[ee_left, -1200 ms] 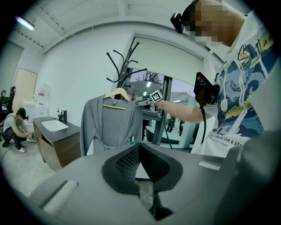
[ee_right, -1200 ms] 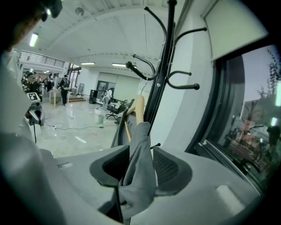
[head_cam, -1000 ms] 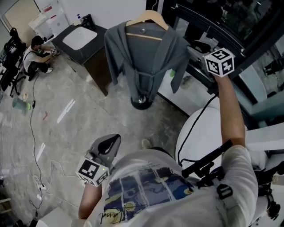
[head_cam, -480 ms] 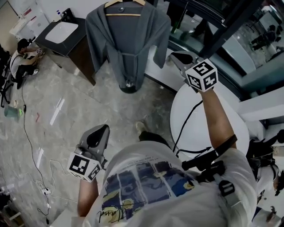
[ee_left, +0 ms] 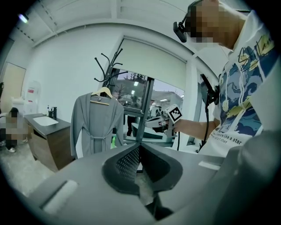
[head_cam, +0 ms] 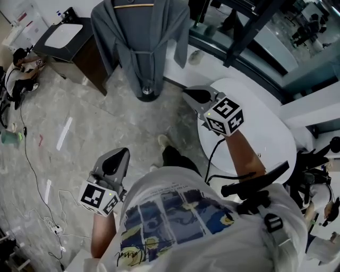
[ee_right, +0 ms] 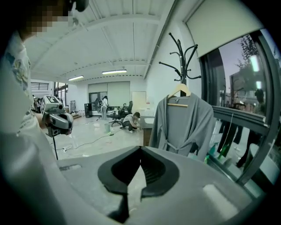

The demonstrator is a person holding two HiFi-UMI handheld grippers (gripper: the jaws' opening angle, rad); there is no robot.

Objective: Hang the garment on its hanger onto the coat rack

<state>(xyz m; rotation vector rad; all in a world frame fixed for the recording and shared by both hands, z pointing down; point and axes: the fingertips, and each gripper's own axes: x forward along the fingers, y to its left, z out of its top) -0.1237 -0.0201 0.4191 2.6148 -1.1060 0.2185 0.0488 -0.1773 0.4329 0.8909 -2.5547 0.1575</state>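
Observation:
The grey robe [head_cam: 139, 37] hangs on a wooden hanger [head_cam: 133, 6] on the black coat rack, whose round base [head_cam: 146, 95] stands on the floor below it. My right gripper [head_cam: 187, 94] is shut and empty, held over the edge of the white table, well apart from the robe. The left gripper [head_cam: 122, 153] is low by my side, also shut with nothing in it. From the right gripper view the robe [ee_right: 180, 125], its hanger [ee_right: 180, 91] and the rack's hooks [ee_right: 182, 55] stand ahead of the closed jaws. The left gripper view shows the robe [ee_left: 97, 125] too.
A white round table [head_cam: 260, 133] is under my right arm. A dark cabinet with a white sink [head_cam: 64, 34] stands left of the rack, and a person [head_cam: 21, 61] crouches beyond it. Cables [head_cam: 33, 159] trail over the floor at left. Dark window frames [head_cam: 249, 26] run behind.
My right gripper has drawn back from the robe's sleeve and come down toward my body, over the table. The robe stays hanging on the rack. The left gripper has hardly moved.

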